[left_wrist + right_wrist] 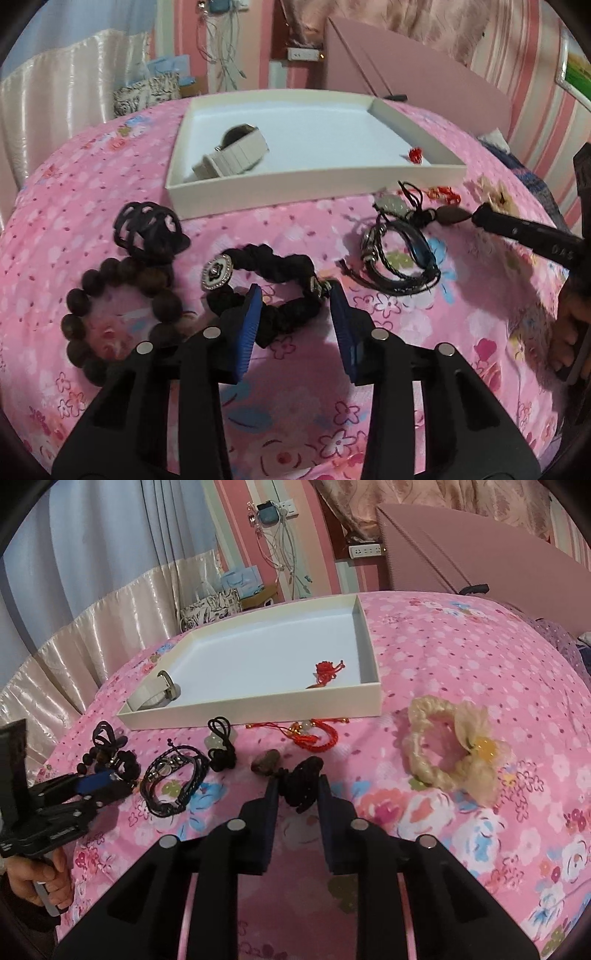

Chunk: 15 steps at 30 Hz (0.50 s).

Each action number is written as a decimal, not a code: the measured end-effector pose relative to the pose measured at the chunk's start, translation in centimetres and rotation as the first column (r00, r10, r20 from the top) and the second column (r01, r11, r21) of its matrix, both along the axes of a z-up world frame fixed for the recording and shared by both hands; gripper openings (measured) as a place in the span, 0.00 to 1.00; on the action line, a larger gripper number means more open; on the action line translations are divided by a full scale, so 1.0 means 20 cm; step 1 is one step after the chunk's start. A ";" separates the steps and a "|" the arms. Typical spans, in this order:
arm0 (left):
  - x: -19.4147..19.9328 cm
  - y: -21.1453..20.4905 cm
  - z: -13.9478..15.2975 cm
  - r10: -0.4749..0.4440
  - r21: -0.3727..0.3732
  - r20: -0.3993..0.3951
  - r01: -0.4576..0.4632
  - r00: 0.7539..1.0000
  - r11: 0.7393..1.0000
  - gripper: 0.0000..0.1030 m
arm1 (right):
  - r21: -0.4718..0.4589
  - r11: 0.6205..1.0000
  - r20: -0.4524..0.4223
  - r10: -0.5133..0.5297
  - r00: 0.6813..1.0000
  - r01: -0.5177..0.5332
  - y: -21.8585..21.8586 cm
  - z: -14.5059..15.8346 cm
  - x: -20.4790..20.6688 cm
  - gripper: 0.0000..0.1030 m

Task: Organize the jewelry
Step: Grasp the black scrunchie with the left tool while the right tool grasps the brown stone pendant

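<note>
Black ruffled band (284, 295) between left gripper (295, 306) jaws, half open, not yet pinching; right gripper (297, 790) clamped on black knotted cord (301, 784). Squeeze fully, then lift toward white tray (314, 184) at twelve o'clock.

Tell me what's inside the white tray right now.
The white tray holds a white watch at one end and a small red knotted charm near the opposite corner; its near wall hides part of the floor.

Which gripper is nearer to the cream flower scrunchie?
Right. The right gripper, closed on a black knotted cord, sits just left of the cream flower scrunchie; the left gripper is far across the bedspread.
</note>
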State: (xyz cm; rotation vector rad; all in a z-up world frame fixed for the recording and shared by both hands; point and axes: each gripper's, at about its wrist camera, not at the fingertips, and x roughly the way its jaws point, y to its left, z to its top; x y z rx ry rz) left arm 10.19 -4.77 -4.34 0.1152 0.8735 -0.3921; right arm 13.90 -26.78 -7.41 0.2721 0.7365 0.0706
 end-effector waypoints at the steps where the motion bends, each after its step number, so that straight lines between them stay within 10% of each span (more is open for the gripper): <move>1: 0.00 -0.01 0.00 -0.009 0.013 -0.001 0.009 1.000 1.000 0.41 | 0.006 1.000 0.001 0.002 1.000 -0.002 0.00 0.00 -0.01 0.21; 6: -0.02 -0.07 -0.02 -0.042 0.074 0.006 0.042 0.999 0.996 0.51 | 0.015 1.000 0.001 0.010 1.000 -0.010 0.00 0.00 -0.02 0.21; 9: 0.00 -0.05 -0.02 -0.010 0.058 0.003 0.010 1.000 0.998 0.12 | 0.023 1.000 0.005 0.001 1.000 -0.001 0.00 -0.01 -0.02 0.21; 15: 0.00 0.00 0.01 -0.002 -0.022 0.003 0.002 1.000 1.000 0.09 | 0.042 0.999 0.033 0.010 0.999 -0.011 0.01 0.02 -0.03 0.21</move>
